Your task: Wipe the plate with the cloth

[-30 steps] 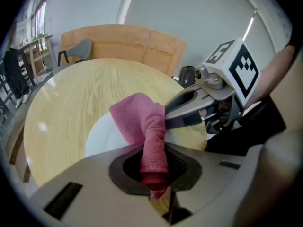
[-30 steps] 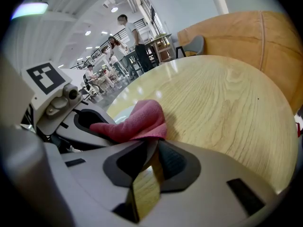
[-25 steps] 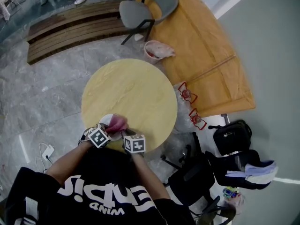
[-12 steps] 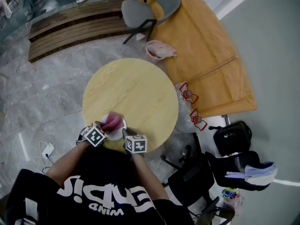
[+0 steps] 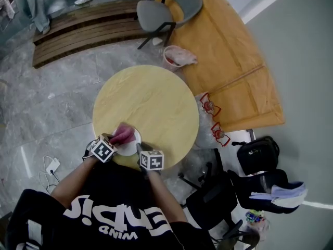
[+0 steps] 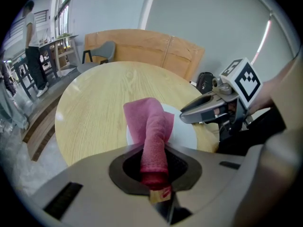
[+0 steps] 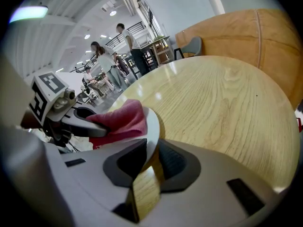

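A white plate sits at the near edge of the round wooden table. My right gripper is shut on the plate's rim and holds it tilted up from the tabletop. My left gripper is shut on a folded pink cloth, and the cloth's free end lies on the plate's face. In the left gripper view the cloth runs out from between the jaws, with the right gripper just to its right. In the right gripper view the cloth rests against the plate beside the left gripper.
A grey chair and a pink tub stand beyond the table. A wooden bench lies to the right, with black bags near it. People stand far off in the hall.
The left gripper and the cloth have slid left over the plate. The plate has come down a little, and more of its white face shows.
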Tool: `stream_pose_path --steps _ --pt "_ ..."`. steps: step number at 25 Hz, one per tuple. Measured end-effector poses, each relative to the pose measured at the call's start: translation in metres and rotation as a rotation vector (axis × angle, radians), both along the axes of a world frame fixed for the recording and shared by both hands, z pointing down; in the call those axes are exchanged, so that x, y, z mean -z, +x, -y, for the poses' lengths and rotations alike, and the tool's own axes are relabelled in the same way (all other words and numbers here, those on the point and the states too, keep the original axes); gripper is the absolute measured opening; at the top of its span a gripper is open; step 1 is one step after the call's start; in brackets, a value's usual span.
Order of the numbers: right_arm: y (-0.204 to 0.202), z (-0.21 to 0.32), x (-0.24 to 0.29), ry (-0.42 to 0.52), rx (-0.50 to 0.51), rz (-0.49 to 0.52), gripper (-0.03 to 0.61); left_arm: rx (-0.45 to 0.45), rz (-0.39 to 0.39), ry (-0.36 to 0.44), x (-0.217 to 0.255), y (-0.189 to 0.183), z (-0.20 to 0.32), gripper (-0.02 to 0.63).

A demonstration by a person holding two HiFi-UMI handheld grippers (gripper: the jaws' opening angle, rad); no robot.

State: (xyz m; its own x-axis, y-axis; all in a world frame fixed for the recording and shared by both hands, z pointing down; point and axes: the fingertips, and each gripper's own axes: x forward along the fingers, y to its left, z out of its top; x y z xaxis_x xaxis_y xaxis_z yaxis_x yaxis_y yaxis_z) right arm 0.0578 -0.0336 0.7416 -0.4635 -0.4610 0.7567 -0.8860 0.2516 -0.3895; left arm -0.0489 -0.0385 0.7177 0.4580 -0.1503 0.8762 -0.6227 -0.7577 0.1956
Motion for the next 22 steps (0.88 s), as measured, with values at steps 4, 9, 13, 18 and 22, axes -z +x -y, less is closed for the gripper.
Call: stream_pose_path --steps 4,9,13,18,22 --pt "-0.001 0.001 0.0 0.003 -0.002 0.004 0.094 0.04 0.003 0.004 0.003 -0.011 0.002 0.051" --pt "0.004 -0.001 0.001 0.002 -0.019 0.015 0.094 0.085 -0.009 0.012 0.008 -0.014 0.007 0.051" --pt "0.002 -0.002 0.002 -0.001 -0.043 0.027 0.094 0.096 -0.071 0.017 0.04 -0.014 0.011 0.052" --pt "0.0 -0.001 0.001 -0.008 -0.048 0.029 0.094 0.013 -0.155 0.012 0.073 0.013 0.011 0.051" --pt "0.001 -0.002 0.0 -0.012 -0.061 0.031 0.094 -0.106 -0.155 -0.004 0.064 0.043 -0.006 0.051"
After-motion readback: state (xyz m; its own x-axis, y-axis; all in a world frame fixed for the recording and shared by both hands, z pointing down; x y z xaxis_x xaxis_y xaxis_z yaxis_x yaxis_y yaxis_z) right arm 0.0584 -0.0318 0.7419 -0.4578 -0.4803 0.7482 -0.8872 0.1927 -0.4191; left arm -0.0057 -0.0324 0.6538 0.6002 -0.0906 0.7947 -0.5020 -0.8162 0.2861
